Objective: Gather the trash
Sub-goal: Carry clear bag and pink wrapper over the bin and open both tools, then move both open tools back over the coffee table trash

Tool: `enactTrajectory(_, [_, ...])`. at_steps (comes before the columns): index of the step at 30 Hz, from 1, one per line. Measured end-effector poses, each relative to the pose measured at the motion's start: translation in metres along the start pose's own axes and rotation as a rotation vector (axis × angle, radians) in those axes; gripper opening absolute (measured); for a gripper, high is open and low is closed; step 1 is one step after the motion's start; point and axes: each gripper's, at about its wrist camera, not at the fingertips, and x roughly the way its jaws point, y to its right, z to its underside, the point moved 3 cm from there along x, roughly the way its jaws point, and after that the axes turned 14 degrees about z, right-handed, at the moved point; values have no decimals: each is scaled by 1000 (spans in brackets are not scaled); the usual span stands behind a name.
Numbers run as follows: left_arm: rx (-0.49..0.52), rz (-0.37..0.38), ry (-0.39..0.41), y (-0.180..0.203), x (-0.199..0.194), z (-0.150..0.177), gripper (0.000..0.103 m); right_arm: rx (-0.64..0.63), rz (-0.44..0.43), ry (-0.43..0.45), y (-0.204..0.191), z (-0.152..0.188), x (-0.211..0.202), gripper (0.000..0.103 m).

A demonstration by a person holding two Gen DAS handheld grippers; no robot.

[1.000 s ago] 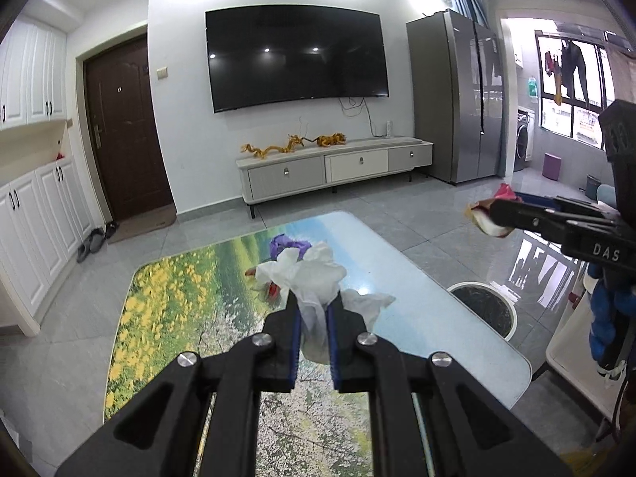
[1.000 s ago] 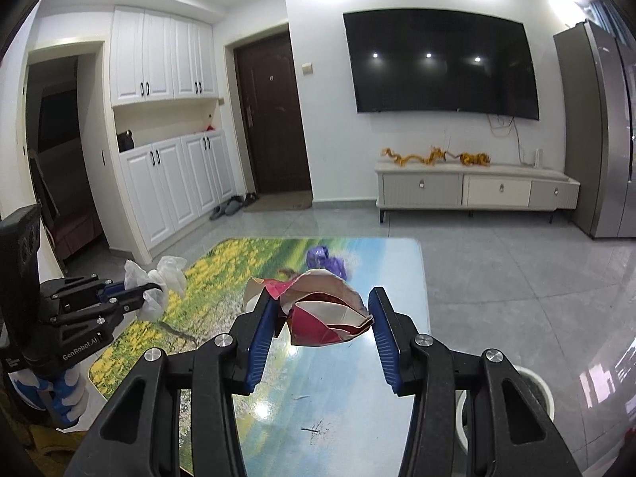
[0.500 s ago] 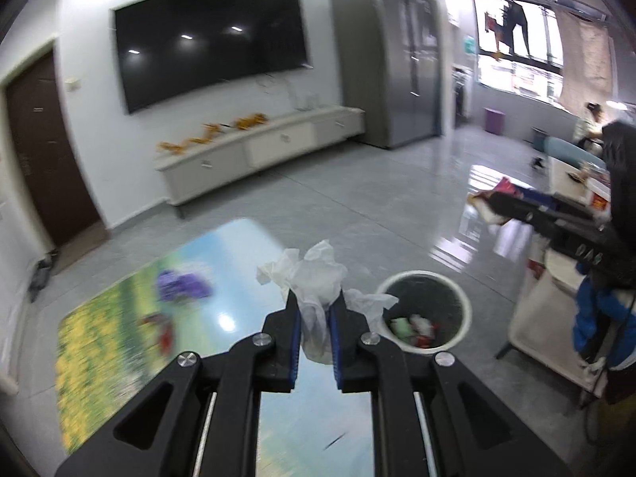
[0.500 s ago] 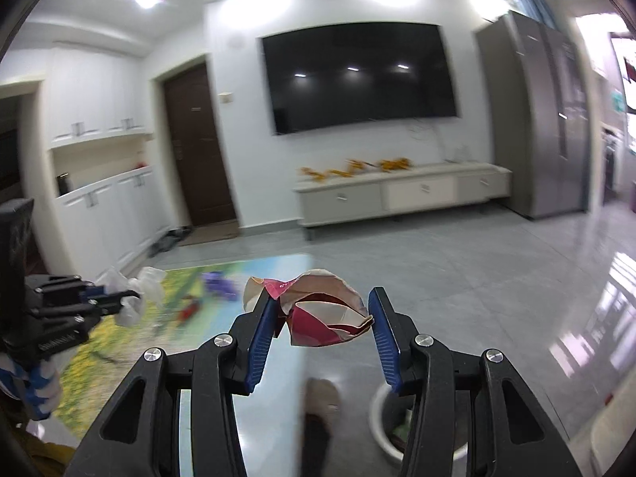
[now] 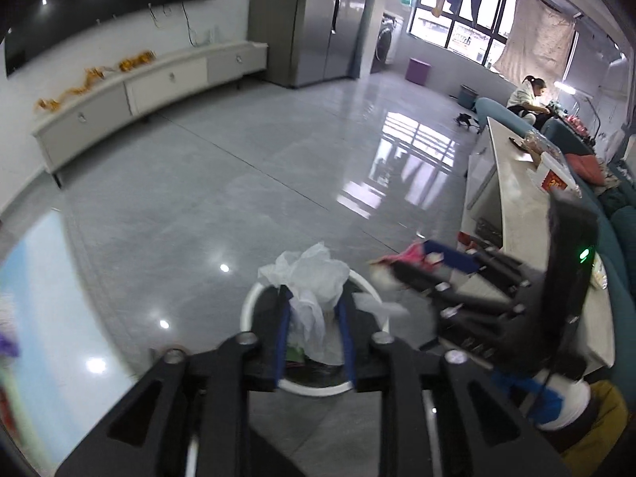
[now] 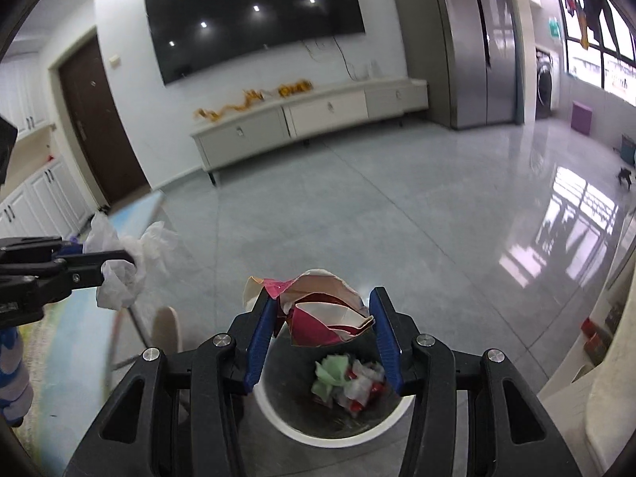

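Two pieces of trash are in our grip, both above the bin and neither dropped yet. Starting at the left, our left gripper (image 5: 314,326) is clamped on a crumpled white tissue wad (image 5: 308,278), which hangs between the blue pads right over the white-rimmed trash bin (image 5: 248,306) on the grey tile floor; in the right wrist view the same wad (image 6: 119,274) shows at the far left, beside the edge of the printed table (image 6: 79,318). Moving right, our right gripper (image 6: 324,326) is closed on a crushed red-and-white paper wrapper (image 6: 326,310), held just above the bin's open mouth (image 6: 330,437). Inside the bin several scraps already lie (image 6: 349,381), green, white and red, so we judge part of the collecting done. What is left, as far as we can tell, is to open both sets of fingers so these two pieces fall in. A purple scrap (image 5: 8,346) at the far left edge may be waiting on the table, though it is too blurred to say.
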Motion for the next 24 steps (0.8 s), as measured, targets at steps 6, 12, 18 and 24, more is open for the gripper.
enactTrajectory(6, [-38,31,1,-14,28,-8,53,1,35,-96,3,16,50,60])
enactTrajectory(12, [-27,-9,22,-14,20,-2,53,21,47,-110,7,19,48,63])
enactTrajectory(18, [36,-106,110,0,-20,3,53,25,53,-37,0,9,6,64])
enactTrajectory(24, [109,-211,197,20,-79,18,53,12,64,81,-11,-9,-57,69])
